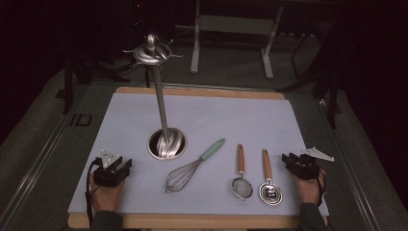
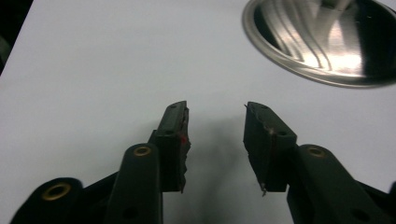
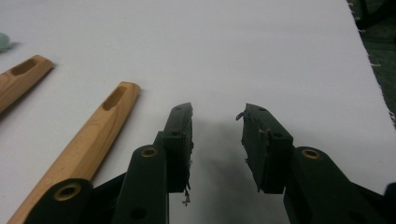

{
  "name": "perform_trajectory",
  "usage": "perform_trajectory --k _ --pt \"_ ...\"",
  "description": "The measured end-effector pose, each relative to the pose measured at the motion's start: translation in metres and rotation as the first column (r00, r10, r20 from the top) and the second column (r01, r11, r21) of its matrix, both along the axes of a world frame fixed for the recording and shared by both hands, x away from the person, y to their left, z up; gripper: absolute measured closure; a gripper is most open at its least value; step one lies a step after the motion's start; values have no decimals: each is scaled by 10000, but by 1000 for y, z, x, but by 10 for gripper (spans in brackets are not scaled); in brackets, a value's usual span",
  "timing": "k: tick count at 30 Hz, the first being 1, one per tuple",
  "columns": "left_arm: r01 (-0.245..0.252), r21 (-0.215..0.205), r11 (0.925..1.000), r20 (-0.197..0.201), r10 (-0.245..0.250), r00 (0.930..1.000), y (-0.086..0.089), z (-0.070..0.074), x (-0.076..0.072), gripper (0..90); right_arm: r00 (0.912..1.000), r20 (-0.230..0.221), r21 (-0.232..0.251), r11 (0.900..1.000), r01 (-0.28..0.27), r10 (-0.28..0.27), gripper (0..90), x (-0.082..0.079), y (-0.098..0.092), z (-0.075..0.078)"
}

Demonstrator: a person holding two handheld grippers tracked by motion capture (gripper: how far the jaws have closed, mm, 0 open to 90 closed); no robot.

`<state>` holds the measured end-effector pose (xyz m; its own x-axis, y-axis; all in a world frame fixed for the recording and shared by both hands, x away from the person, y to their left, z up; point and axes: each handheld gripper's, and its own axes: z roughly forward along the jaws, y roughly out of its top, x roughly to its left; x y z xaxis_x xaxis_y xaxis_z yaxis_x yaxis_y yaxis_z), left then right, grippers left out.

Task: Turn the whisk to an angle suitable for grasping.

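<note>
The left gripper and the right gripper are held apart on the white mat, both released with nothing between the jaws. The wooden-handled spoon is laid just beside the right gripper, untouched.

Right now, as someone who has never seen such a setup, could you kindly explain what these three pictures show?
A person holds a two-jaw tool in each hand: the left gripper and the right gripper. One picture looks down from above; the other two come from cameras riding on each gripper, looking along its black jaws. Both grippers are open and hold nothing. On the white mat lie a whisk with a green handle, a small strainer and a steel spoon, both with wooden handles. A metal stand rises from a round base.
</note>
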<state>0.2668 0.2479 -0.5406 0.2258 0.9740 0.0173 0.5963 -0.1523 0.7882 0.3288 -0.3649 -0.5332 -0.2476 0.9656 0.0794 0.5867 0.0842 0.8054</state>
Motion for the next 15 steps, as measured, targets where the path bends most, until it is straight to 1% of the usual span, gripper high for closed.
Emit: perform_trajectory --k 1,2,3,4,5,6,7,8,10,11,12,13,15 --pt "166 13 9999 3 -166 9999 -1 0 0 622 10000 -21 2 10000 -34 34 627 0 0 0" --pt "166 13 9999 3 -166 9999 -1 0 0 630 10000 -68 8 10000 -53 54 627 1 0 0" --pt "448 69 9990 1 -448 9990 -2 0 0 651 9999 -137 7 10000 -78 78 628 1 0 0" --pt "448 69 9990 1 -448 9990 -2 0 0 666 9999 -137 7 10000 -78 78 628 1 0 0" --pt "634 275 9976 42 -636 9980 -4 0 -1 666 9997 -226 -36 9999 -110 109 633 2 0 -1" --pt "634 275 9976 42 -636 9980 -4 0 -1 696 9997 -226 -36 9999 -110 109 633 2 0 -1" --pt "769 512 9957 138 -777 9969 -7 0 -2 696 9993 -325 -125 9998 -181 177 627 3 2 -1" --pt "899 642 9939 111 -908 9958 -8 0 -2 717 9993 -295 -226 9995 -234 227 614 3 3 -1" --pt "989 758 9922 42 -995 9950 -10 0 -1 731 9993 -305 -212 9995 -229 223 605 3 3 -1" --pt "1007 752 9921 42 -1013 9948 -10 0 -1 734 9993 -306 -193 9996 -227 221 605 3 3 -1" --pt "1048 571 9928 35 -1052 9944 -9 1 -2 737 9993 -309 -153 9996 -221 217 605 3 2 -1" --pt "1111 305 9933 84 -1114 9937 -8 1 -2 751 9993 -308 -139 9996 -235 231 605 3 2 -1" --pt "1274 126 9918 198 -1276 9916 -8 4 -4 769 9991 -309 -172 9994 -290 284 596 3 3 -1"
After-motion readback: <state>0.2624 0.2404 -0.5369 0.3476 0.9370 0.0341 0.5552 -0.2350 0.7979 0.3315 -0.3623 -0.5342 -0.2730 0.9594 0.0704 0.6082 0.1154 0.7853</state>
